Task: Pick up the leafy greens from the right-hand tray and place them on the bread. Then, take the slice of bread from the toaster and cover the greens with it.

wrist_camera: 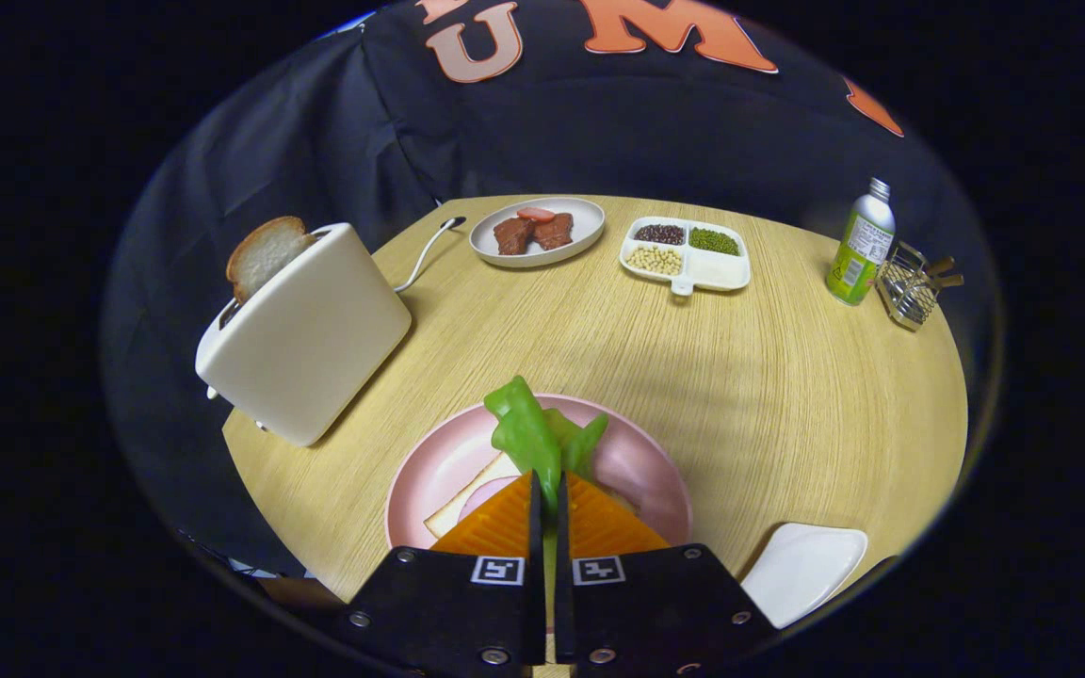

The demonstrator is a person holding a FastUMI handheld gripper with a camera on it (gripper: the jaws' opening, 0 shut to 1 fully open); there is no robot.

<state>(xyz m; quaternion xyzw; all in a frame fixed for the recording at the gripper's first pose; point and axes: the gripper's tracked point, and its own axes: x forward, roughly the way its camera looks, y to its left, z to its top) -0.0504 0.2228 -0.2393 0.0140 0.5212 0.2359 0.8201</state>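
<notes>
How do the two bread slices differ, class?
The toaster slice stands upright in the toaster's slot with its crust showing; the plate slice lies flat on the pink plate. The toaster slice is uncovered; the plate slice sits partly under the leafy greens held in the hand-held gripper. Both look pale.

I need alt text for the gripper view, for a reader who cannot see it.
The gripper holds leafy greens between its nearly closed jaws, above a slice of bread on a pink plate. Beyond, a white toaster with a bread slice in it stands on the wooden table.
</notes>
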